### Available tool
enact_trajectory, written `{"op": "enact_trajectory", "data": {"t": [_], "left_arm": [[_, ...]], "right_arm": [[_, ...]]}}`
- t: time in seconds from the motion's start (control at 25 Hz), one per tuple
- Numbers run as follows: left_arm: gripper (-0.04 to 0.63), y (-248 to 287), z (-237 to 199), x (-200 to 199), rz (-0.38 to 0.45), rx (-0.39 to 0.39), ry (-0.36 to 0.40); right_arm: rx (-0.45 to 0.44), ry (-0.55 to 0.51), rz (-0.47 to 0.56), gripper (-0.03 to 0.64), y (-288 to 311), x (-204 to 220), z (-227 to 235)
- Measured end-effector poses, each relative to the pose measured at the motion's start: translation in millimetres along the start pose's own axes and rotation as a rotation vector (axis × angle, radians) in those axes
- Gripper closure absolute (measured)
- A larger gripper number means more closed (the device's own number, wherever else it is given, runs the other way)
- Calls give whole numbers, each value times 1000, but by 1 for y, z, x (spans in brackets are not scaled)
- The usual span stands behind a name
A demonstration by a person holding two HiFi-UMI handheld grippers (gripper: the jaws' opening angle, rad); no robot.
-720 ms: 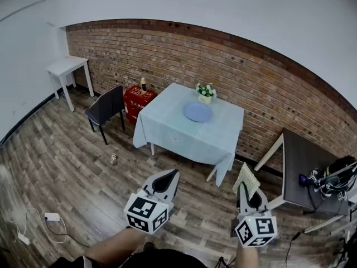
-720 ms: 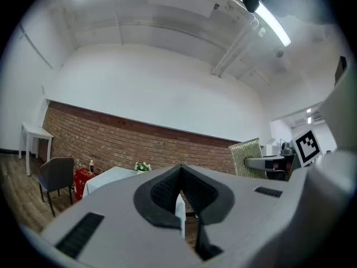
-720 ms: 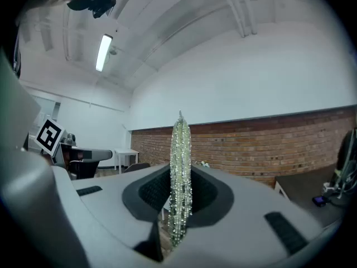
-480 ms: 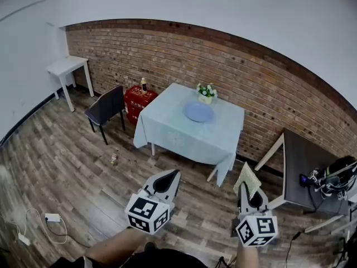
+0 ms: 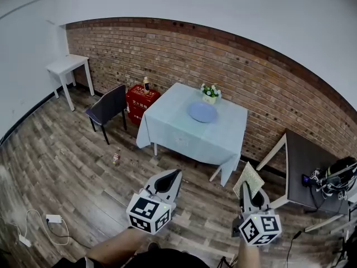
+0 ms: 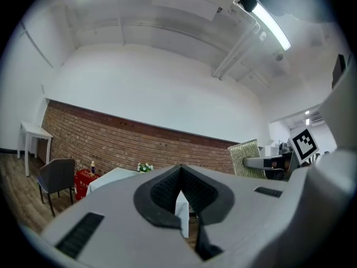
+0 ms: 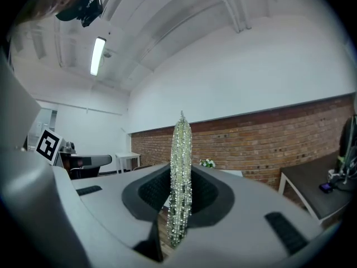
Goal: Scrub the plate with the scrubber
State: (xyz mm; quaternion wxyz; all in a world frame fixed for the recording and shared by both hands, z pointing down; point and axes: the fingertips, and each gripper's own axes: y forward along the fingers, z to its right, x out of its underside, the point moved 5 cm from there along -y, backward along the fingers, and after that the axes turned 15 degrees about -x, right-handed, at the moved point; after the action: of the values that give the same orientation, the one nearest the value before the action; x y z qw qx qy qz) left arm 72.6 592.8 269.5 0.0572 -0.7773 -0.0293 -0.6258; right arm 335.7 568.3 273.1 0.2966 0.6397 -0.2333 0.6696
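Pinching glittery mesh scrubber [image 7: 180, 177] (flat, squarish): right hand-held gripper [image 7: 179, 208].

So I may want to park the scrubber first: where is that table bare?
The tablecloth is bare along its near edge and left side, from the plate to the corner by the red crate; the strip right of the plate is free too. It is crowded only at the far edge, where the flower pot stands behind the plate.

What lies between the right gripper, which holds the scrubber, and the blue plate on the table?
In the head view, only bare wooden floor and the pale tablecloth separate the right gripper from the plate.
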Motion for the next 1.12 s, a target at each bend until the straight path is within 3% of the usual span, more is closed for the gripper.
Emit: {"op": "enact_trajectory", "data": {"t": [0.56, 0.8, 1.12], "left_arm": [[586, 12, -59, 3, 5, 30, 5], [586, 40, -71, 6, -6, 36, 15], [586, 90, -90, -3, 17, -11, 54]], "right_arm": [[-5, -12, -24, 546, 51, 11, -28], [-30, -29, -27, 546, 84, 7, -12], [-70, -32, -19, 546, 145, 4, 26]]}}
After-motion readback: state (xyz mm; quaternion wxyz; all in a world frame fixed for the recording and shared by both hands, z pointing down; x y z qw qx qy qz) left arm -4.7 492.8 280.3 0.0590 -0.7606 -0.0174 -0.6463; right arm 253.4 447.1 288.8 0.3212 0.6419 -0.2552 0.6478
